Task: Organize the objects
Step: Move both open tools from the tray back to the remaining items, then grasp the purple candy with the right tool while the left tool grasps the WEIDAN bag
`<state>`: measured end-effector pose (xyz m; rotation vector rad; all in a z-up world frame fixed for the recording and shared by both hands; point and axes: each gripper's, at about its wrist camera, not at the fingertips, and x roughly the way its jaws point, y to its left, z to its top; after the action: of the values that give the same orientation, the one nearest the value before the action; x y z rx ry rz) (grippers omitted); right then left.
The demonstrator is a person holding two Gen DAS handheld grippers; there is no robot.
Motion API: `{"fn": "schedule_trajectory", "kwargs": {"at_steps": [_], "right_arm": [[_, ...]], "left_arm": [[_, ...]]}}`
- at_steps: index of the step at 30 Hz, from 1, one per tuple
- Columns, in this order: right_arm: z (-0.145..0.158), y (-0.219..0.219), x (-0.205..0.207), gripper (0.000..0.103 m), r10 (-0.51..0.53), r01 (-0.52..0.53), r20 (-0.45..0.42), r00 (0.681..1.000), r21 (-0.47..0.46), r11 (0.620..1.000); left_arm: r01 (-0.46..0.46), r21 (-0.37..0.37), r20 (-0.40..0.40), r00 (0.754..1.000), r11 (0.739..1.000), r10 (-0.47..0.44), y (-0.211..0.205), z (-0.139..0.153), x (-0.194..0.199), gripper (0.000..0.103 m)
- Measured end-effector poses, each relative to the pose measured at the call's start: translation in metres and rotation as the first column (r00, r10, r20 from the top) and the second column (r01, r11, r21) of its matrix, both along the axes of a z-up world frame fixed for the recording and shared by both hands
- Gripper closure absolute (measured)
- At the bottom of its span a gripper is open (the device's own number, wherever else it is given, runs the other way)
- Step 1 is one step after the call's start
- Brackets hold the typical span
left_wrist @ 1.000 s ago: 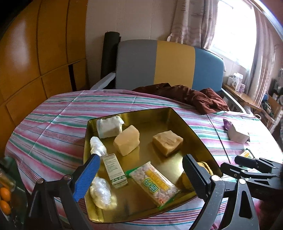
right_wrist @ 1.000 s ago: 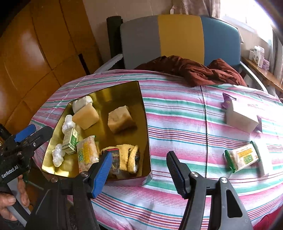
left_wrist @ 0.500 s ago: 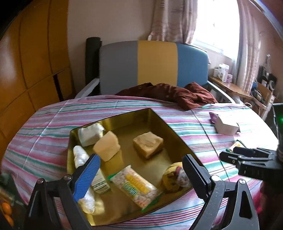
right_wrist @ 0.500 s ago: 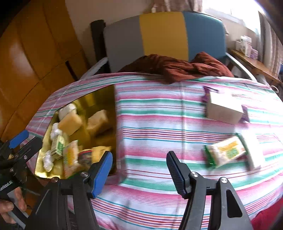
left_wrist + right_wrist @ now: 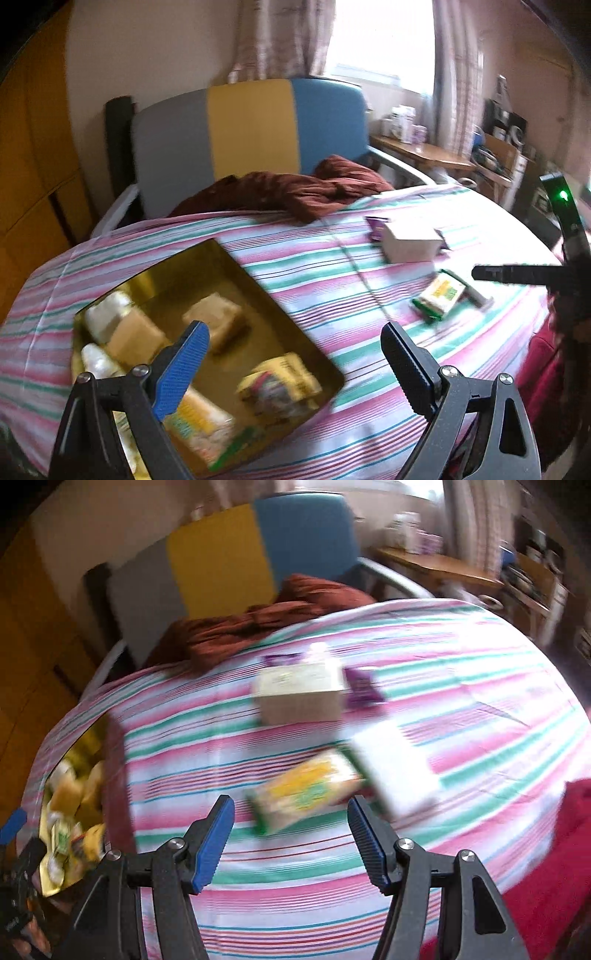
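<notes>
A gold tray (image 5: pixel 291 314) on the left of the striped table holds pale soap blocks (image 5: pixel 214 317), wrapped white lumps and yellow-green packets (image 5: pixel 277 384). My left gripper (image 5: pixel 293 343) hovers open over the tray's right rim with nothing between its fingers. Out on the cloth lies a green and yellow snack packet (image 5: pixel 306 790) next to a flat white pack (image 5: pixel 395 768). My right gripper (image 5: pixel 290 812) stands open just in front of that packet and holds nothing. Its black fingers (image 5: pixel 517 275) show at the right of the left wrist view. The right wrist view is blurred.
A white box (image 5: pixel 299 694) with purple wrappers (image 5: pixel 362 690) beside it sits further back on the table. A brown cloth (image 5: pixel 288 192) lies over the far edge before a grey, yellow and blue chair (image 5: pixel 251 125). A red garment (image 5: pixel 554 867) is at the near right edge.
Both grippers have swung to the right. The tray has slid towards the left of both views. The snack packet now lies close before the right gripper's fingers. Both stayed open.
</notes>
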<state>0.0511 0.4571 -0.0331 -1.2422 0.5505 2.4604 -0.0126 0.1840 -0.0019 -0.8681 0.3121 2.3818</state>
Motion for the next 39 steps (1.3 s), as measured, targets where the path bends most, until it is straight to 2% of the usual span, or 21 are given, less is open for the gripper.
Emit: {"fn": "schedule_trajectory", "kwargs": {"at_steps": [7,17,23,26,31,36,39], "right_arm": [[-0.001,0.063,0.020,0.039,-0.151,0.151,0.017,0.988,-0.021,0.988],[-0.008,0.105,0.015,0.039,-0.209,0.211,0.027,0.977,-0.063,0.976],[-0.008,0.117,-0.002,0.039,-0.170,0.172,0.039,0.985,-0.053,0.984],[-0.013,0.123,-0.015,0.039,-0.119,0.122,0.067,0.991,-0.042,0.992],[-0.025,0.131,-0.044,0.039,-0.032,0.032,0.113,0.993,0.001,0.999],[-0.039,0.136,-0.083,0.039,0.052,-0.058,0.144,0.988,0.038,0.998],[-0.050,0.138,-0.106,0.039,0.089,-0.099,0.162,0.983,0.051,0.994]], "left_arm": [[0.157,-0.055,0.019,0.988,0.986,-0.156,0.064,-0.014,0.011,0.008],[0.322,-0.104,0.072,0.946,0.941,-0.316,0.147,-0.041,0.016,0.010],[0.403,-0.133,0.107,0.914,0.905,-0.391,0.192,-0.059,0.012,0.010],[0.432,-0.148,0.119,0.901,0.890,-0.417,0.211,-0.067,0.008,0.011],[0.448,-0.141,0.156,0.891,0.883,-0.427,0.236,-0.080,-0.007,0.012],[0.458,-0.131,0.211,0.879,0.879,-0.427,0.252,-0.096,-0.020,0.028],[0.456,-0.106,0.262,0.870,0.884,-0.417,0.254,-0.104,-0.029,0.034]]}}
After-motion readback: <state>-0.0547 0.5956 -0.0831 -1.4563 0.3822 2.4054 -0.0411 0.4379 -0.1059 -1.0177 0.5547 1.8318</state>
